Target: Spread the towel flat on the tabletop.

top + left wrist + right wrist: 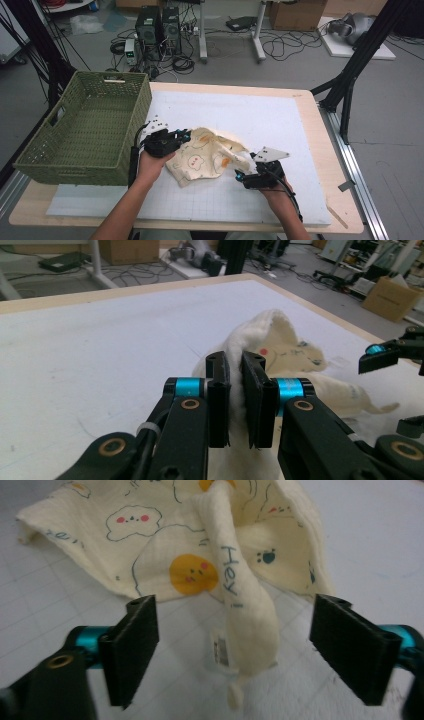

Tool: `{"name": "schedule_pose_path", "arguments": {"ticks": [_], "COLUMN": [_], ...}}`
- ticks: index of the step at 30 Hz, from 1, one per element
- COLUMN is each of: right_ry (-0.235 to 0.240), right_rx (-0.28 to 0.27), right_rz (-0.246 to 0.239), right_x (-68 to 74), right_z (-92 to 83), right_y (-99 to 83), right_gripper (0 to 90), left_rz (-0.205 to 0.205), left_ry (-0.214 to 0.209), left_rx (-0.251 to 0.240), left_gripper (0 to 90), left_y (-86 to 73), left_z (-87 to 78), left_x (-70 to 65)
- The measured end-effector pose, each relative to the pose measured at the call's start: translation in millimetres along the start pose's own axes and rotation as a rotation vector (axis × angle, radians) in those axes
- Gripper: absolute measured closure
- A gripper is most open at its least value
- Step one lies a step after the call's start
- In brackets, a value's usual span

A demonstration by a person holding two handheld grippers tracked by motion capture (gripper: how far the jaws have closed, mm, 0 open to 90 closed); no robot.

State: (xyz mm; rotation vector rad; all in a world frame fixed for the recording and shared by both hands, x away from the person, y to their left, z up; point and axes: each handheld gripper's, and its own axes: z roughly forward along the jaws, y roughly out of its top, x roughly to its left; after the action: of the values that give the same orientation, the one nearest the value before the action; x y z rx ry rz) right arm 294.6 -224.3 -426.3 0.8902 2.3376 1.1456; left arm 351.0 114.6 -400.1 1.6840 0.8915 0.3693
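A cream cloth (210, 152) printed with cartoon faces lies crumpled on the white mat (260, 115). My left gripper (186, 135) is at the cloth's left edge. In the left gripper view, my left gripper (235, 400) is shut on a raised fold of the cloth (280, 335). My right gripper (241, 175) is at the cloth's near right corner. In the right gripper view it (242, 630) stands open, with a rolled corner of the cloth (190, 570), labelled "Hey", lying between the pads and touching neither. The right gripper's jaws also show far off in the left gripper view (380, 357).
A green woven basket (90, 125) stands on the table's left side, close to my left hand. The wooden table's edge (330, 150) runs along the right. Beyond the table are computers, cables and black frame legs on the floor.
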Motion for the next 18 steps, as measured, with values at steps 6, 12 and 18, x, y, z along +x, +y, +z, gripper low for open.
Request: {"name": "schedule_pose_path", "arguments": {"ticks": [6, 12, 18], "right_ry": [-0.013, 0.037, 0.117], "right_rx": [0.044, 0.083, 0.084], "right_rz": [-0.039, -0.001, -0.019], "right_x": [2.0, -1.5, 6.3], "right_z": [29.4, 36.7, 18.8], "right_y": [6.3, 2.5, 0.6], "right_gripper": [55.7, 82.6, 85.0], "left_rz": [-0.034, -0.043, -0.056], "left_ry": [0.043, 0.077, 0.096], "left_rx": [-0.001, 0.006, 0.004], "left_gripper": [83.4, 84.2, 84.4], "left_y": [-1.9, -4.0, -6.1], "left_z": [2.9, 5.3, 8.6], "left_x": [8.9, 15.3, 20.1]}}
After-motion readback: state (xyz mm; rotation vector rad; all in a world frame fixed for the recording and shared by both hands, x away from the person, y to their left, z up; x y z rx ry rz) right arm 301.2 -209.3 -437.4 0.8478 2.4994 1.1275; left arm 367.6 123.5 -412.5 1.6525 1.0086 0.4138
